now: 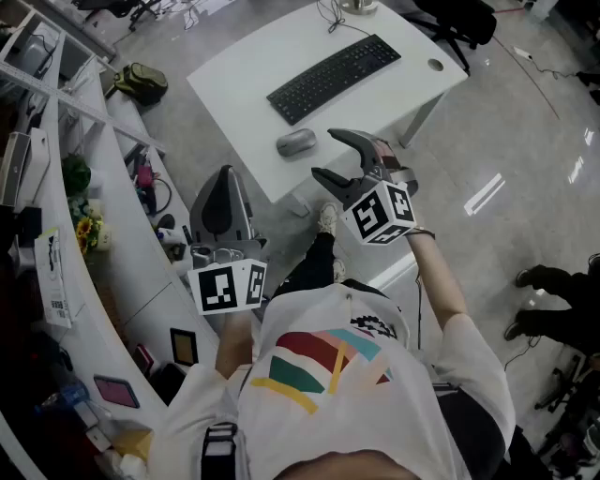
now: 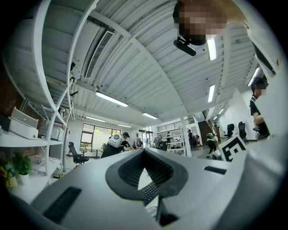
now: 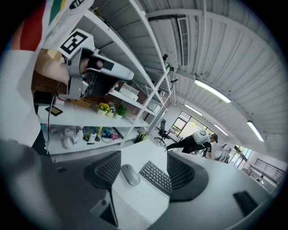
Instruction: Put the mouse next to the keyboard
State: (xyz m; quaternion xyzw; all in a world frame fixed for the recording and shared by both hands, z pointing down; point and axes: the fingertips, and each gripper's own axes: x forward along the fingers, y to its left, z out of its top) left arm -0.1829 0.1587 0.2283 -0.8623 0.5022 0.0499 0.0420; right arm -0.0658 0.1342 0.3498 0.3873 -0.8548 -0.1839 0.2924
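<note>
A grey mouse point(image 1: 296, 142) lies on the white table point(image 1: 234, 94), just off the near left end of the black keyboard point(image 1: 333, 78). My right gripper point(image 1: 322, 153) hovers over the table's near edge, a little to the right of the mouse, open and empty. In the right gripper view the mouse point(image 3: 130, 174) and keyboard point(image 3: 156, 176) show side by side between its jaws point(image 3: 144, 155). My left gripper point(image 1: 225, 178) is held off the table, near my body. Its tips point(image 2: 144, 150) meet, and a strip of keyboard point(image 2: 149, 192) shows below them.
White shelving point(image 1: 103, 187) with plants and small items runs along the left. A green backpack point(image 1: 141, 82) lies on the floor beyond it. A black office chair point(image 1: 459, 19) stands at the table's far right. Someone's shoes point(image 1: 539, 277) are on the floor at right.
</note>
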